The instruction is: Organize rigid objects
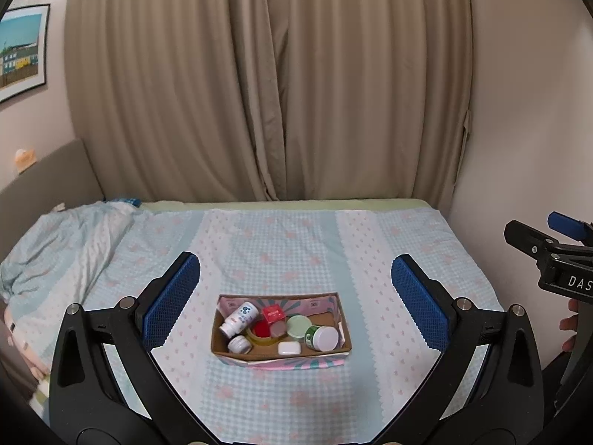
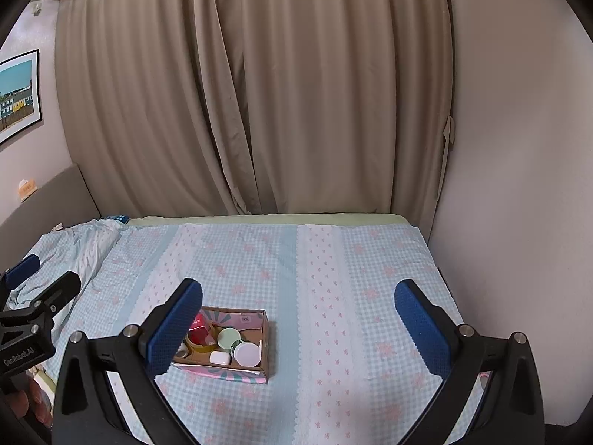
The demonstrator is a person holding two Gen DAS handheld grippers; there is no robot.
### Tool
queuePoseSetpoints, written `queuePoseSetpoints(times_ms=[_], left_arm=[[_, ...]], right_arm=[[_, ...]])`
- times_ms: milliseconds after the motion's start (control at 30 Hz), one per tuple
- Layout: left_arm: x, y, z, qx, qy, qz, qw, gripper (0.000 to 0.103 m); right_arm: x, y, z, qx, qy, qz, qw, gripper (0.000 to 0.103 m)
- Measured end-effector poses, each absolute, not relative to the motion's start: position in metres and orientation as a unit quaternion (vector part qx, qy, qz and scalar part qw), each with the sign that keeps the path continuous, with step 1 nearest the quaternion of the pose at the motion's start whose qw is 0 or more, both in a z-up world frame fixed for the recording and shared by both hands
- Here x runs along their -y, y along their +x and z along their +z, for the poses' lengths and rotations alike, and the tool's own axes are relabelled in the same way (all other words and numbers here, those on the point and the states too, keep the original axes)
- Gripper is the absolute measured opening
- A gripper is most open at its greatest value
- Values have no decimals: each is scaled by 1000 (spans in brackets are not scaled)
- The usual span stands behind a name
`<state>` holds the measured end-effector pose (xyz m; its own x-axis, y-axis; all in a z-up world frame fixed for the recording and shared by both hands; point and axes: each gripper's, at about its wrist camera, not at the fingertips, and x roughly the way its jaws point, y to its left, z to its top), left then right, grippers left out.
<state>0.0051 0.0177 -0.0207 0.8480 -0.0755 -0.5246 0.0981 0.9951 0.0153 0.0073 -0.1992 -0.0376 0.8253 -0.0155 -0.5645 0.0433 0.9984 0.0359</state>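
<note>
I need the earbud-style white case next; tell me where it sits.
The small white case lies in the cardboard box, against its near wall, between the tape roll and the white-lidded green jar.

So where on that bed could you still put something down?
Bare bedspread lies open right of the cardboard box, out to the wall, and behind it toward the curtains. The box itself is crowded, and a rumpled blanket fills the far left.

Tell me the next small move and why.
Probably bring the left gripper down toward the cardboard box: both grippers are open and empty above the bed, and the box lies centred between the left one's fingers, items jumbled inside.
</note>
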Motion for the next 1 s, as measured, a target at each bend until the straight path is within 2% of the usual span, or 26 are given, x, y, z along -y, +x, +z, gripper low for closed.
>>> queuePoseSetpoints(times_ms=[1000], left_arm=[[-29, 1, -15, -255, 17, -35, 966, 103]], right_arm=[[197, 12, -37, -289, 17, -11, 957, 103]])
